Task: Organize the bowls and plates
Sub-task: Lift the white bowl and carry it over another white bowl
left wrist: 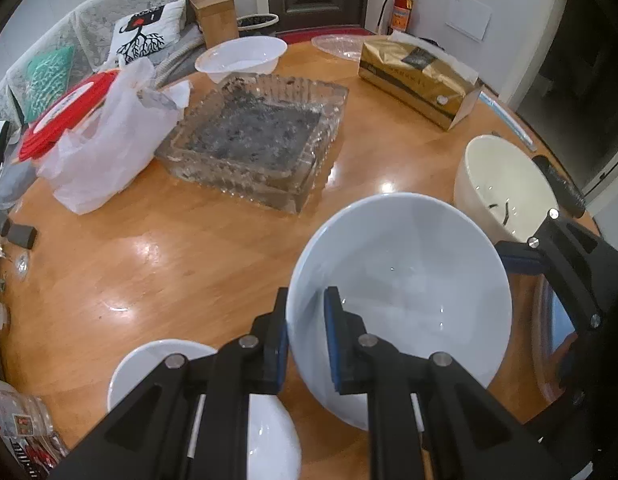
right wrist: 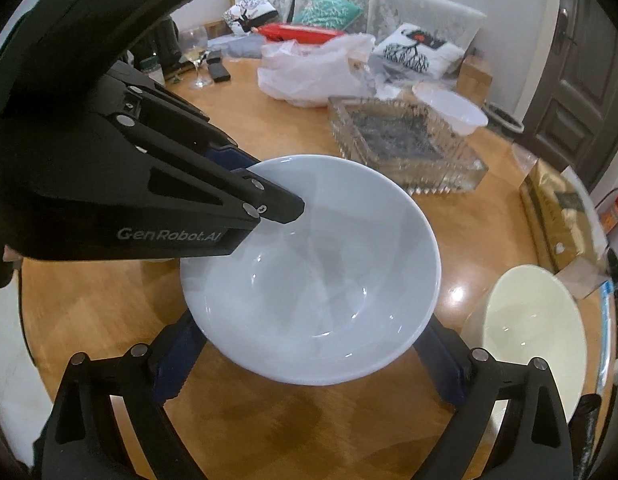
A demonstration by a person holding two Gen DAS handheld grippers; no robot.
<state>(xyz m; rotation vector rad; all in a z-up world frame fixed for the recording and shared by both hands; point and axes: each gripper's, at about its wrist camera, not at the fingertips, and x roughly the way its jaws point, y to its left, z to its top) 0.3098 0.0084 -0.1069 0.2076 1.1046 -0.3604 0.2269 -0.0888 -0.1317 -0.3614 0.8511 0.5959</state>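
- Over the near side of the wooden table [left wrist: 149, 240]: white bowl [left wrist: 401, 292] held off the surface, tilted, rim pinched by the left gripper [left wrist: 307, 336], one finger inside, one outside.
- Right gripper [right wrist: 309, 360] spread wide beneath the bowl's underside; contact not certain.
- Likely destinations: smaller white bowl [left wrist: 149, 364] near the left fingers, cream bowl [left wrist: 505, 184] to the right.
- Judgement: a rim pinch on glazed ware can slip; keep the bowl level, support from below, centre it over the receiving bowl, lower until seated, then release.
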